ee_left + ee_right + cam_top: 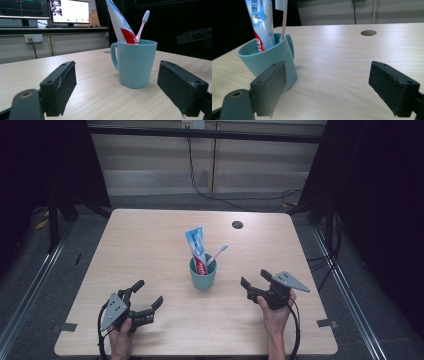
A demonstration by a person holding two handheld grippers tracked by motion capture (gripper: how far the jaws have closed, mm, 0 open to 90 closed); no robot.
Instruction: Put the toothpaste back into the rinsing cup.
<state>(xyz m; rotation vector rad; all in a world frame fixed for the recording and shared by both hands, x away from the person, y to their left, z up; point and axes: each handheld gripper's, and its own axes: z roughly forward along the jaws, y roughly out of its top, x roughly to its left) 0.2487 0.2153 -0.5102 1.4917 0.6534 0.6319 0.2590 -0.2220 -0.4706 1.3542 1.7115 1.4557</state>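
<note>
**Evidently poised: two open grippers flank a cup of bathroom things**

A teal cup point(203, 274) stands upright near the middle of the wooden table point(150, 240), which puts it within equal reach of both hands. A toothpaste tube point(196, 249) and a pink toothbrush point(218, 253) lean inside it, their tops sticking well above the rim, so either could likely be pinched from above without touching the cup. The left gripper point(148, 294) rests low on the table to the cup's left, jaws spread wide and holding nothing; the right gripper point(254, 278) sits to the cup's right, likewise wide and empty. Both stay apart from the cup, angled toward it. The handle point(113, 55) shows on the cup's side in the left gripper view.
</note>
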